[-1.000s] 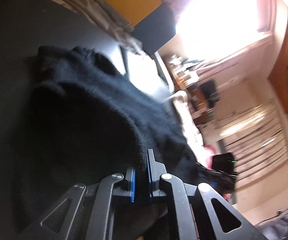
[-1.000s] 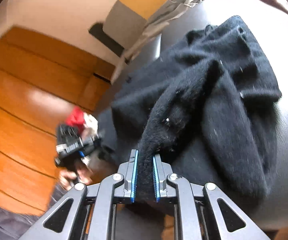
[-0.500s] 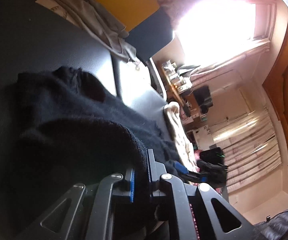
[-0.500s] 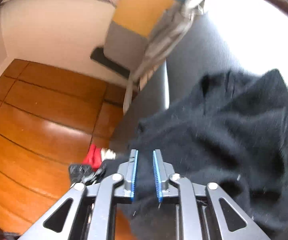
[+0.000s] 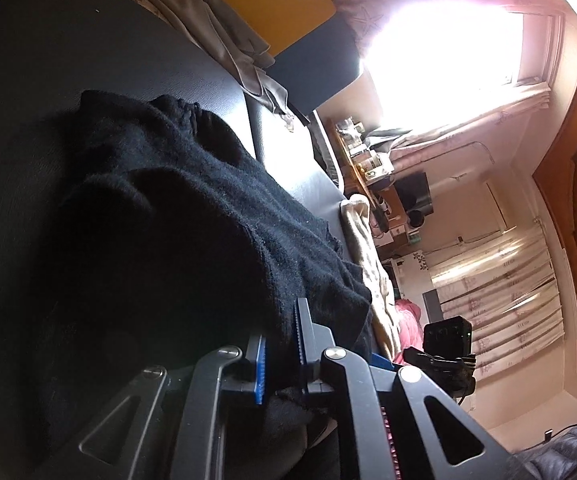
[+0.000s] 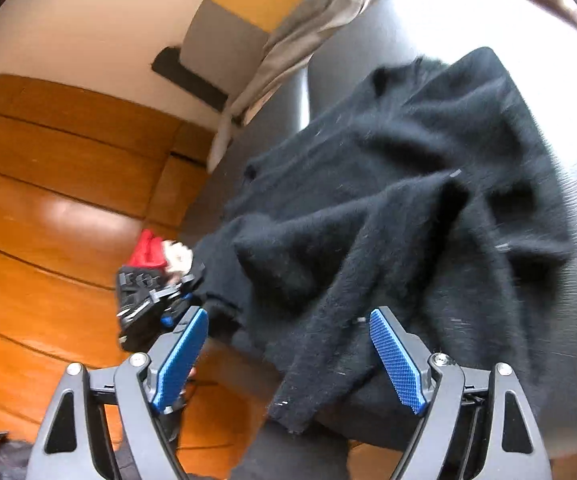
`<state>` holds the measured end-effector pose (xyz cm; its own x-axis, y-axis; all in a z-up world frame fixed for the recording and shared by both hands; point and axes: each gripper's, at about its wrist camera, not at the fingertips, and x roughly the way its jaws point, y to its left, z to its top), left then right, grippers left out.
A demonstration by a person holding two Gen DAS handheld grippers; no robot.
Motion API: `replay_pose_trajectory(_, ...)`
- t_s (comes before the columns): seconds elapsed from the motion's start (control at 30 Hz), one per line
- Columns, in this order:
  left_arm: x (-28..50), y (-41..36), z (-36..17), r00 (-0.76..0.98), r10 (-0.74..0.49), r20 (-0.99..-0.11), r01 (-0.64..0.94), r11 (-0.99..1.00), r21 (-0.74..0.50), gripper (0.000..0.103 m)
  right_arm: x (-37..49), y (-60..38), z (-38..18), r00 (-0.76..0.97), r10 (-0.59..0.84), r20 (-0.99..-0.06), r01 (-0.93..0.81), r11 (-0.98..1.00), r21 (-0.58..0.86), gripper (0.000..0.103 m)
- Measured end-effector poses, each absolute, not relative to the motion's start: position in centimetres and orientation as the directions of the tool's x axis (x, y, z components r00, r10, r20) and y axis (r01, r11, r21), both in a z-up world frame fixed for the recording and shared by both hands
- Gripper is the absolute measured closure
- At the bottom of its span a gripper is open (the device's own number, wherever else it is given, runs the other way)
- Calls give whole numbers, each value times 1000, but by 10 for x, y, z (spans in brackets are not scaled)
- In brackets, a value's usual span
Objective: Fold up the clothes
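**Right tool lets go of the sweater**

Left wrist: the left tool (image 5: 280, 354) stays clenched on the fuzzy black knitted sweater (image 5: 176, 208), heaped on the dark surface (image 5: 40, 60).

Right wrist: the right tool (image 6: 288, 360), clamped a moment ago, now gapes released; the sweater's edge (image 6: 312, 368) hangs between its blue pads, so that corner's hold has ended.

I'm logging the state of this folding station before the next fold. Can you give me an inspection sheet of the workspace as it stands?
Surface: dark table, glare on the far part in the right wrist view.
Job's things: black sweater bunched in loose folds, one edge hanging off the near table edge.
Clutter: beige garment lying at the far end of the table.
Grippers: left gripper shut on sweater fabric; right gripper wide open, holding nothing, the hanging sweater edge between its blue pads.
Cables: nothing seen.
Surroundings: yellow and grey cushion, wooden floor, bright window with curtains, cluttered shelf.
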<state>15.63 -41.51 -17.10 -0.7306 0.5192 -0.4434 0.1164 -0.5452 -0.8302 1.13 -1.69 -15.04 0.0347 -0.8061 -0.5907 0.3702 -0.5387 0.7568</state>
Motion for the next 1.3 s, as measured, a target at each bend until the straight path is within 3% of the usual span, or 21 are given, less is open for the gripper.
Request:
replay_pose_trajectory(0.27,163,-408,-175,-719,526,-454,117,-552,-825,95,22,-50,-163,-67,-726,-684,454,-633,627,20)
replay_pose_trajectory(0.3,165,-407,-174,-719,527,-452,110,-556,-824,95,28,-60,-159,-98,-683,-724,513,-658,551,38)
replay_pose_trajectory(0.33,167,-407,-173,-720,528,-450,104,-559,-823,95,30,-68,-157,-117,-653,-748,542,-673,503,70)
replay_pose_trajectory(0.37,170,-407,-172,-724,537,-433,88,-550,-830,95,29,-71,-157,-100,-656,-748,540,-668,513,84)
replay_pose_trajectory(0.4,173,-407,-171,-727,546,-416,72,-541,-838,95,28,-72,-159,-77,-662,-746,529,-661,532,91)
replay_pose_trajectory(0.5,178,-409,-165,-742,570,-352,18,-508,-861,95,27,-72,-161,-42,-677,-735,531,-638,558,91)
replay_pose_trajectory(0.63,173,-422,-153,-780,572,-252,-47,-456,-889,95,7,-65,-148,1,-810,-586,462,-519,719,87)
replay_pose_trajectory(0.87,130,-448,-129,-837,521,-167,-88,-430,-899,95,-60,-86,-122,-58,-901,-429,397,-415,819,87)
replay_pose_trajectory(1.0,95,-459,-121,-858,469,-209,-43,-472,-881,95,-103,-107,-121,-96,-905,-415,354,-420,835,87)
replay_pose_trajectory(1.1,85,-470,-120,-863,401,-307,43,-546,-836,94,-126,-112,-134,-117,-885,-450,292,-464,836,87)
replay_pose_trajectory(1.2,93,-483,-127,-851,362,-380,121,-568,-814,84,-150,-108,-157,-126,-860,-495,199,-510,837,87)
replay_pose_trajectory(1.3,101,-497,-135,-833,323,-450,197,-586,-786,81,-161,-104,-180,-113,-863,-492,118,-503,856,77)
